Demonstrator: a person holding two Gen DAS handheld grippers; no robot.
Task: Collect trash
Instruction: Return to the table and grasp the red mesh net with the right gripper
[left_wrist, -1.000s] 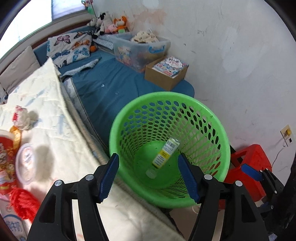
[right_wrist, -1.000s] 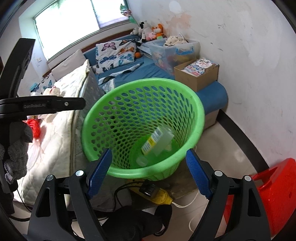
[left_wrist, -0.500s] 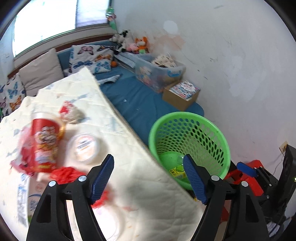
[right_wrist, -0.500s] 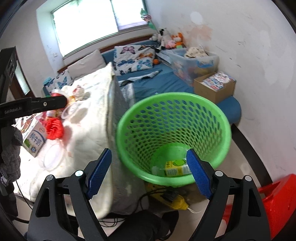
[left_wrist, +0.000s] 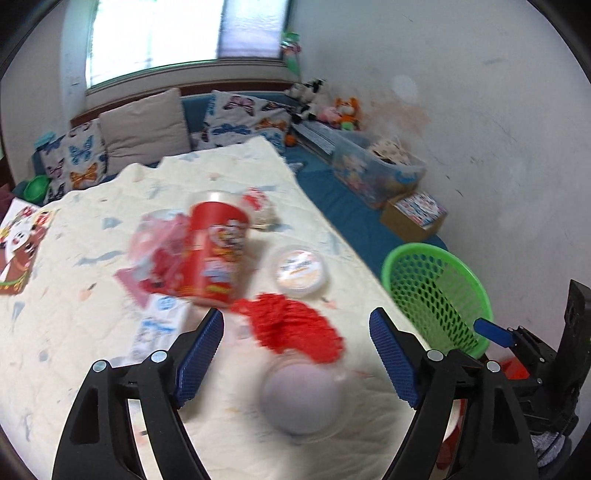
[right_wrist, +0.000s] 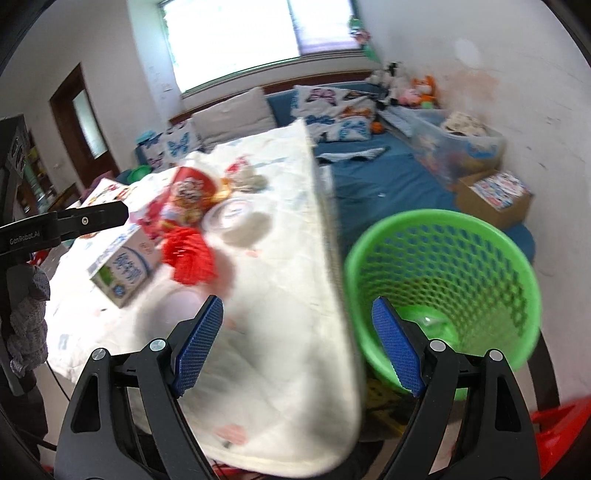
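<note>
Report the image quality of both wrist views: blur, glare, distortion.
Left wrist view: motion blur smears the red canister, red mesh wad and clear lid; the window is blown out; fisheye bends the walls. Right wrist view: the quilt and green basket are smeared, the milk carton softly; the window is overexposed. Both grippers' own fingers stay sharp.

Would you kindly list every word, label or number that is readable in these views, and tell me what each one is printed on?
"GenRobot.AI": on the black arm of the left gripper, seen from the right wrist.
Red snack canister: print too blurred to read.
Milk carton: blue characters, too blurred to read.
Round lidded tub: label blurred.
Box of printed packs: too small.
</note>
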